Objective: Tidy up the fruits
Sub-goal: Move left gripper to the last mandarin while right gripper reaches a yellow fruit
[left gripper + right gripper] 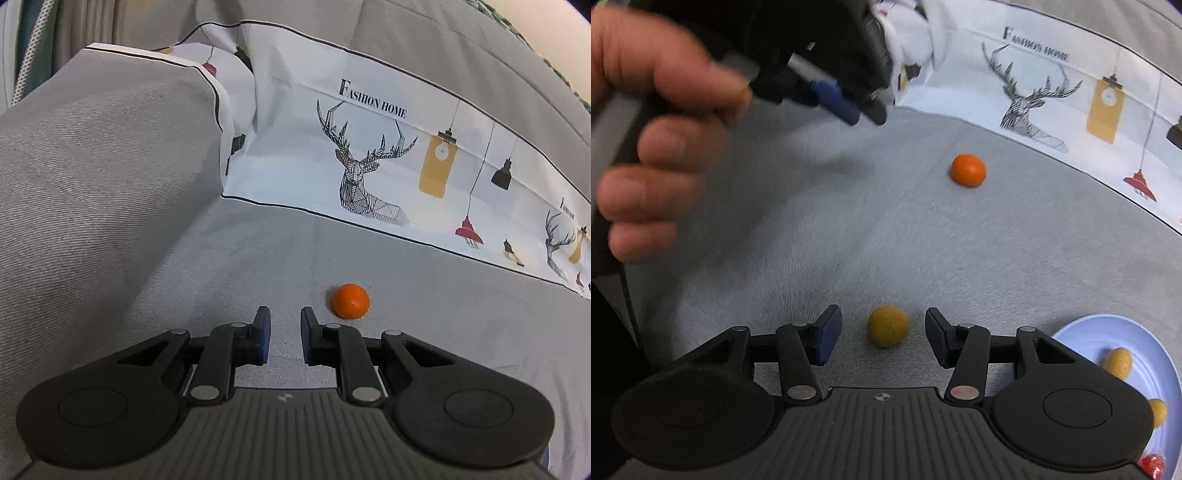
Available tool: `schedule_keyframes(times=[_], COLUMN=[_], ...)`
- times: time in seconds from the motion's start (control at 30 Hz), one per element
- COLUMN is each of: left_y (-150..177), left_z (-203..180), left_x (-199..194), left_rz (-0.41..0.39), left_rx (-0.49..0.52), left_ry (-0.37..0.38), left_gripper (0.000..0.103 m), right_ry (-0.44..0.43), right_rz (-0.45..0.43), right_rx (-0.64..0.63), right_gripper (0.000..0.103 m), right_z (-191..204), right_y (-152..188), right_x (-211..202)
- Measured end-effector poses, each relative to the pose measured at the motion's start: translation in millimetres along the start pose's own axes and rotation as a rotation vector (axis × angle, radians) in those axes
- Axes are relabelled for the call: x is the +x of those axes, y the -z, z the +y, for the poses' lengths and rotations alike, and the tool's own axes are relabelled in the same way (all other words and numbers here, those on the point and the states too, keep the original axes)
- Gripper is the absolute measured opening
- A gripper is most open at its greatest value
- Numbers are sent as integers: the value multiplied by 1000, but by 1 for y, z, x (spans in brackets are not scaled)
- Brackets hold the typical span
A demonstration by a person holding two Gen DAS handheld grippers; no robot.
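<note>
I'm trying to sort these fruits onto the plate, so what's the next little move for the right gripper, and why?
Probably ease the right gripper forward and down, then close on the yellow fruit. Its fingers are spread with the fruit lying between them on the grey cushion, not yet touched. The blue plate with other fruits sits just to the right; the orange fruit lies farther off.

One orange fruit (968,170) and one yellow fruit (887,325) lie off the blue plate (1082,338); two yellow fruits (1118,363) and one red fruit (1151,463) lie on it.
</note>
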State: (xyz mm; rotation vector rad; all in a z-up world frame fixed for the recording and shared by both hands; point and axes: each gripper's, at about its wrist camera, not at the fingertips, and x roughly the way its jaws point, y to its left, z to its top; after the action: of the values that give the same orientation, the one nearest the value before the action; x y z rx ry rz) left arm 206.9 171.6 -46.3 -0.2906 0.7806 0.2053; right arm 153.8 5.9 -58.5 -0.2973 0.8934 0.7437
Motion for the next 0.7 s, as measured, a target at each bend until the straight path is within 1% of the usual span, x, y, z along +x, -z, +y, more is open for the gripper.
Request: schedule_keyframes(times=[0.03, 0.07, 0.1, 0.23, 0.33, 0.43, 0.5, 0.6, 0.67, 0.7], left_y=[0, 1, 1, 0, 0, 0, -2, -3, -3, -2], left_z=[-1, -2, -3, -7, -12, -17, -18, -20, -24, -27], left_x=[1, 3, 4, 9, 15, 21, 29, 44, 54, 58], left_rz=[4, 7, 7, 18, 32, 44, 52, 77, 90, 91], left_rx=[7, 13, 17, 23, 26, 25, 17, 20, 37, 45], left_ry=[1, 2, 2, 2, 9, 14, 15, 6, 7, 10], left_gripper=[18, 18, 18, 18, 19, 20, 21, 27, 38, 39], right_ry=[4, 7, 4, 18, 55, 105, 123, 136, 136, 136], right_rz=[10, 15, 13, -16, -37, -20, -2, 3, 6, 11], right_rx=[-14, -25, -28, -19, 10, 47, 69, 91, 97, 97], right_gripper=[34, 28, 27, 26, 26, 26, 26, 26, 26, 26], right_z=[3, 5, 5, 1, -7, -15, -22, -28, -30, -31], right_y=[1, 2, 1, -2, -5, -6, -6, -8, -8, -8], right_x=[2, 4, 6, 0, -3, 0, 3, 3, 2, 2])
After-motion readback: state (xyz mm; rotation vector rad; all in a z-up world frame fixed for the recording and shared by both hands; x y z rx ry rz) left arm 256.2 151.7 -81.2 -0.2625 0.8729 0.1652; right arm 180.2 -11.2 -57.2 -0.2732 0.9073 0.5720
